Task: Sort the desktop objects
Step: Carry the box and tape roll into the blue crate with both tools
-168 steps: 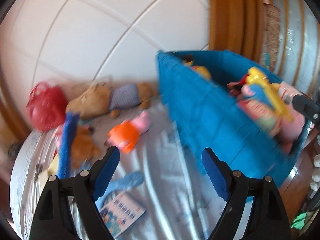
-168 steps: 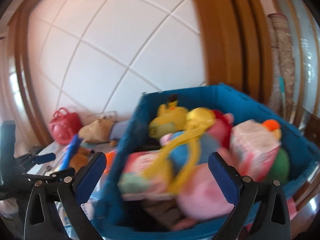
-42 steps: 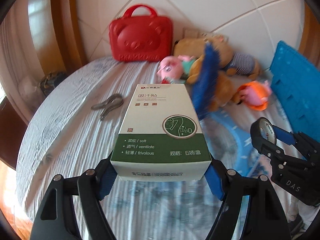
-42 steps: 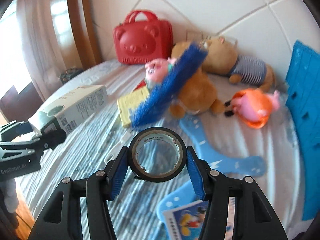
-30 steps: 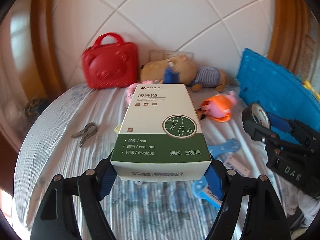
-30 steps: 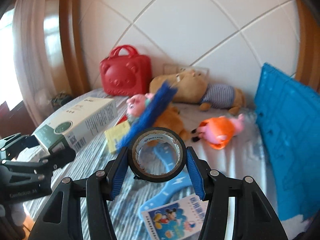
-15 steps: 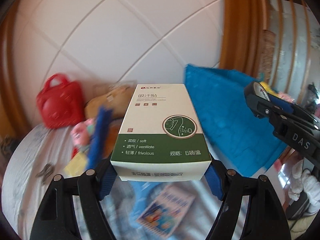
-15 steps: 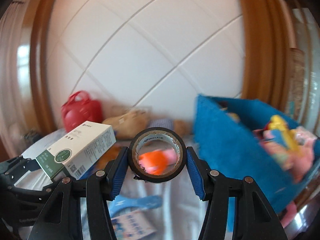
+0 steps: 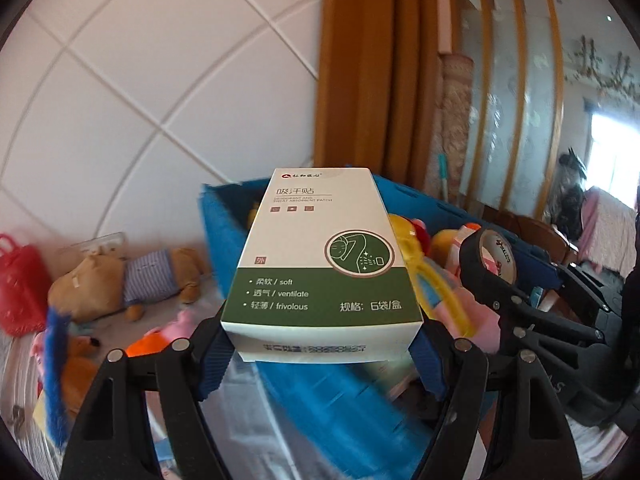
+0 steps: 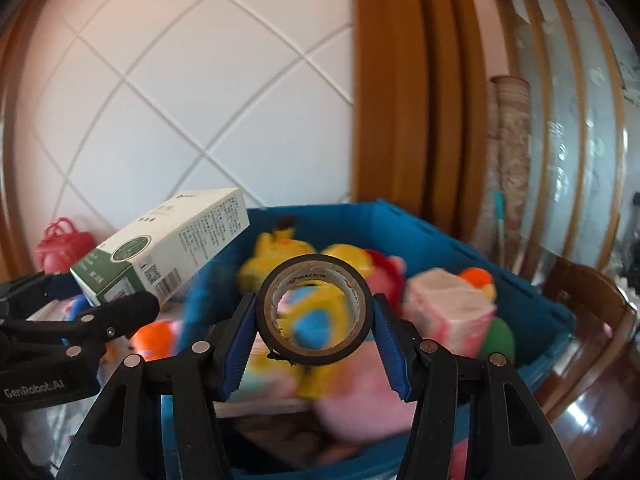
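Left gripper (image 9: 320, 356): I see it pinching the white-and-green box (image 9: 320, 264), raised above the blue bin (image 9: 224, 232).
Right gripper (image 10: 314, 344): I see it clamping the tape roll (image 10: 315, 312) over the bin's toys.

1. The bin (image 10: 460, 240) stands at the right end of the table (image 9: 248, 432), with plush toys (image 10: 280, 252) in it.
2. The box (image 9: 324, 256) hangs over the bin's left wall.
3. The tape roll (image 10: 316, 314) is right of the box, above the bin.
4. The bear (image 9: 120, 280) lies left of the bin, by the wall.
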Demonstrator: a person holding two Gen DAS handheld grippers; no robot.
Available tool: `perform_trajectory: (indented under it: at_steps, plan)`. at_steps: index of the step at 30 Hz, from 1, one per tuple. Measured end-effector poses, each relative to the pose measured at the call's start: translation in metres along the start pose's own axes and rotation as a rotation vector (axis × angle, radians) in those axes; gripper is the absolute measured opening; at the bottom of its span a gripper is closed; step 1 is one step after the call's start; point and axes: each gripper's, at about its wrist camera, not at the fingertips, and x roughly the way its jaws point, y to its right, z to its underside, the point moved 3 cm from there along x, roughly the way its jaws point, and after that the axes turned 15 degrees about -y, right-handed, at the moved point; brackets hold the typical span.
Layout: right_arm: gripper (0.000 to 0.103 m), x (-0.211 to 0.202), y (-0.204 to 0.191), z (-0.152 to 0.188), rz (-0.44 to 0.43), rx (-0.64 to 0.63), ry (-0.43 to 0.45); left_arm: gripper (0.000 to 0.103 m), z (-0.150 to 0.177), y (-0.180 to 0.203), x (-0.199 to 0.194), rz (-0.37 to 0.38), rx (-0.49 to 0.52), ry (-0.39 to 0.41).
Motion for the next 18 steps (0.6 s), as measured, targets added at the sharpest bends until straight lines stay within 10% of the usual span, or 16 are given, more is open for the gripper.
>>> perform_trajectory:
  at_steps: [8, 18]
  plan:
    - [0.056, 0.041, 0.04, 0.013, -0.008, 0.037, -0.092, 0.076, -0.01, 0.035, 0.056, -0.034, 0.036, -0.142]
    - [0.066, 0.052, 0.049, 0.015, -0.037, 0.069, -0.103, 0.085, -0.004, 0.026, 0.05, -0.067, 0.03, -0.136]
